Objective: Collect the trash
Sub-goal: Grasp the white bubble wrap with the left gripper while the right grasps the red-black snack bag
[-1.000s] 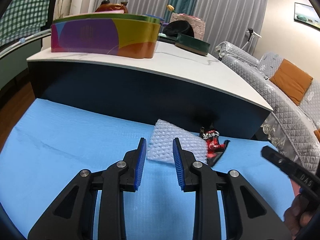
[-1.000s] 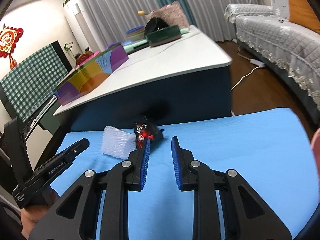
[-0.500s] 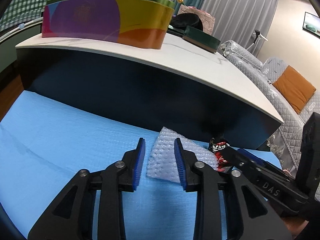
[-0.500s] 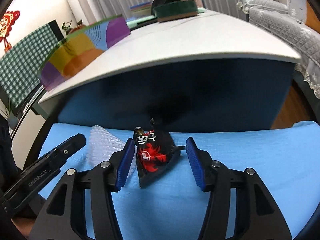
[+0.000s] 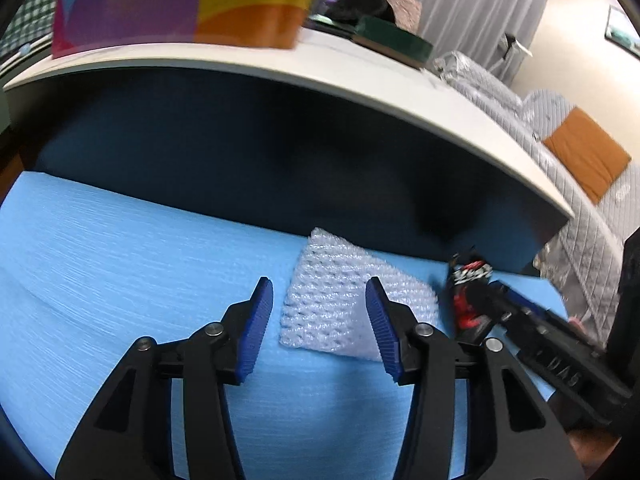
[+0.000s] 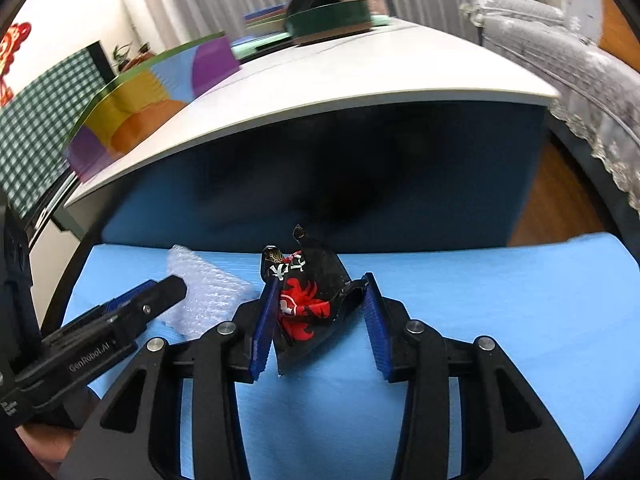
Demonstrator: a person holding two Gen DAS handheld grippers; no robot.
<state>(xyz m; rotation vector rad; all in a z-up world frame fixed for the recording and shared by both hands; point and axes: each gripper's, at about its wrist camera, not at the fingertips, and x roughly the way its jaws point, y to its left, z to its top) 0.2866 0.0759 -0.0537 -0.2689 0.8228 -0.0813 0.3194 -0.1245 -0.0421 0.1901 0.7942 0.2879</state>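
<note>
A sheet of clear bubble wrap (image 5: 340,300) lies flat on the blue mat (image 5: 120,260). My left gripper (image 5: 319,292) is low over its near part, jaws opening, with the sheet between the pads and not pressed. Beside it stands a crumpled black and red snack wrapper (image 6: 308,296). My right gripper (image 6: 320,284) straddles it with jaws closing. Its left pad rests against the wrapper, and a small gap remains at its right pad. Each view shows the other gripper at its edge: the right gripper (image 5: 496,300) and the left gripper (image 6: 160,290).
Just behind the trash rises the dark side of a low table with a white top (image 5: 360,80). On it stand a colourful box (image 5: 180,8) and a green round tin (image 5: 392,40). A grey quilted sofa (image 5: 580,160) stands to the right.
Both grippers came forward and down onto the trash. The left jaws widened around the bubble wrap. The right jaws spread wide around the wrapper, then narrowed onto it.
</note>
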